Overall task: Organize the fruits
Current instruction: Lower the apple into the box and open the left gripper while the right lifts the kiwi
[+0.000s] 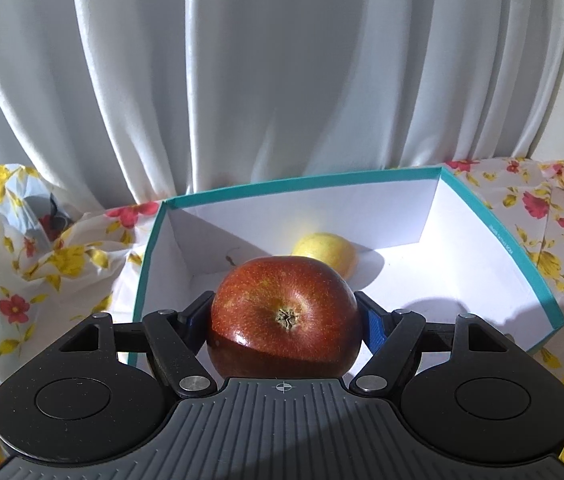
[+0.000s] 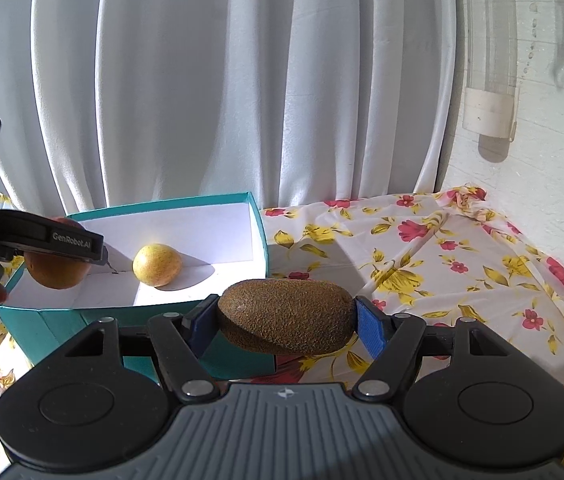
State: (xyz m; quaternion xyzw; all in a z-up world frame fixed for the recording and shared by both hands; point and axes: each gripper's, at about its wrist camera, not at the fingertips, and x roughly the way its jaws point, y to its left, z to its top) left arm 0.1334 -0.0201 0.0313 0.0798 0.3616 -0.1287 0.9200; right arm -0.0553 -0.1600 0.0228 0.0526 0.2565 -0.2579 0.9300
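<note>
White curtain behind a floral-clothed tabletop point(image 2: 442, 264). Left tongs point(image 1: 284, 316) clamp a red apple point(image 1: 284, 316) above the teal box point(image 1: 542, 280), perhaps just inside; yellow fruit point(image 1: 328, 254) within. Right tongs point(image 2: 286, 318) grip a kiwi point(image 2: 286, 314) beside the box.

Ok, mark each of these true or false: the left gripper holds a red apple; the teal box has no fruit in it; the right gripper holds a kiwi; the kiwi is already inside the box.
1. The left gripper holds a red apple. True.
2. The teal box has no fruit in it. False: a yellow fruit lies on its white floor.
3. The right gripper holds a kiwi. True.
4. The kiwi is already inside the box. False: it is clamped outside, beside the box's near corner, above the floral cloth.
</note>
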